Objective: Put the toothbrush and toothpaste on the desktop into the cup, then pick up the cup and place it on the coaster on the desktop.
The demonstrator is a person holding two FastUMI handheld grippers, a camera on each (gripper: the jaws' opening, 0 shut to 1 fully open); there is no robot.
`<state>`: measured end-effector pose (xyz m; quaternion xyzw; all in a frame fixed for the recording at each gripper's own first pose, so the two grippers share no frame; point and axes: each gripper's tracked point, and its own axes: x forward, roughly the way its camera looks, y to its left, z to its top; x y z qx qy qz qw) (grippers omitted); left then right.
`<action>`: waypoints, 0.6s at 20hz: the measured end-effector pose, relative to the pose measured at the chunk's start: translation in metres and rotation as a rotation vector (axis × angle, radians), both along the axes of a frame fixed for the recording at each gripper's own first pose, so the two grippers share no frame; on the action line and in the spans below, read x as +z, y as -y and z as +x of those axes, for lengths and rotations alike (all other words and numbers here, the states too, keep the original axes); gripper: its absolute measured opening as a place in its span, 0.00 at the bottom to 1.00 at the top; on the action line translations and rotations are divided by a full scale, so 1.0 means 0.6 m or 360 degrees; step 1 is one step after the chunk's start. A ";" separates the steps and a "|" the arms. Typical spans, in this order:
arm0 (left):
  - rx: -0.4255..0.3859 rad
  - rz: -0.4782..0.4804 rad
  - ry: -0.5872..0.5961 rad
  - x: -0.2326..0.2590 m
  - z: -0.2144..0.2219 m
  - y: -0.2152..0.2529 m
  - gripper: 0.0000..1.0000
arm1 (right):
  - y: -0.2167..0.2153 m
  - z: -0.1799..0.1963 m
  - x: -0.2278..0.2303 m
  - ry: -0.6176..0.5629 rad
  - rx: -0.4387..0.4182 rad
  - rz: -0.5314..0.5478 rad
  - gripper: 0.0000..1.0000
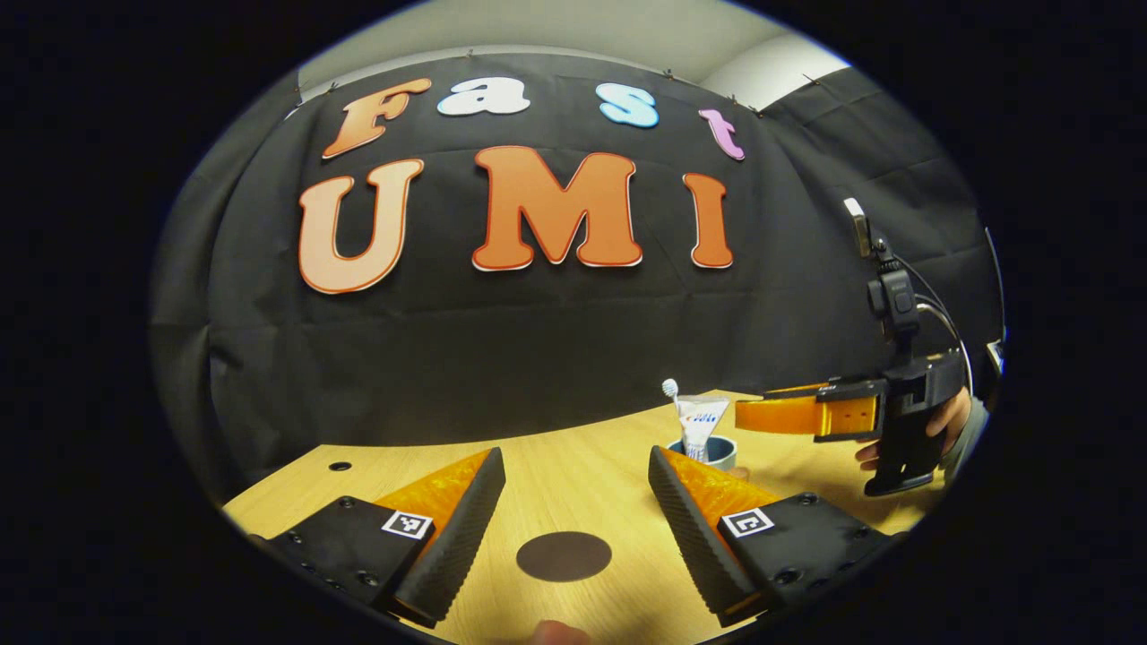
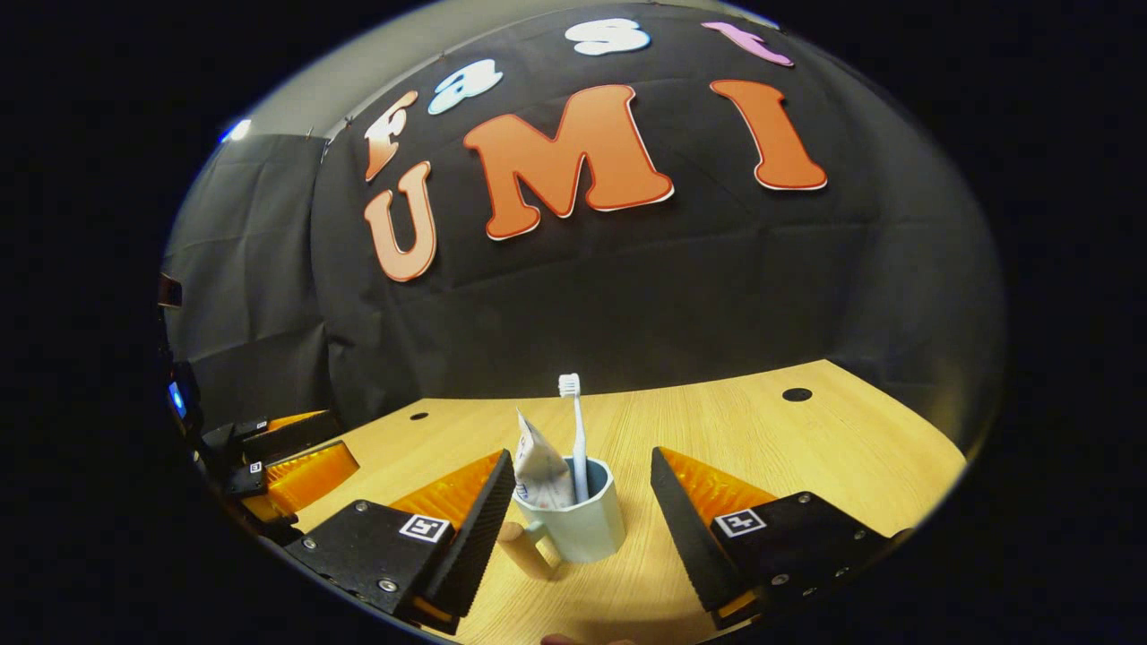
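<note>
toothbrush (image 2: 574,430) and toothpaste (image 2: 541,470) are already stood in the cup (image 2: 578,520), the brush upright with its head on top and the tube leaned against the rim beside it, so the loading part of the task is judged done. the cup is set on the wooden desktop (image 2: 762,439), its handle (image 2: 524,548) turned toward the near-left.

the right gripper (image 2: 582,528) is held with its jaws spread wide, one finger on each side of the cup and apart from it; nothing is pressed yet. it is judged to be lined up this way so the cup body can be clamped between the fingers for the lift.

the left gripper (image 1: 573,528) is also held open and empty, well apart from the cup, above the dark round coaster (image 1: 564,555), which is seen between its fingers. in the left gripper view the cup is seen farther off, to the right of the coaster, with the right gripper and a hand behind it.

care is called for in the squeeze: the tall contents may tip if the cup is tilted.
</note>
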<state>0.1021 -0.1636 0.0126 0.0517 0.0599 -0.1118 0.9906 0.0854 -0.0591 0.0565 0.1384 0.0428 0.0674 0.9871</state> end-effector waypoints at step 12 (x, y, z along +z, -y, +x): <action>0.0123 0.0034 -0.0010 -0.015 -0.029 -0.094 1.00 | -0.044 -0.012 -0.042 -0.0443 0.0079 0.0001 0.95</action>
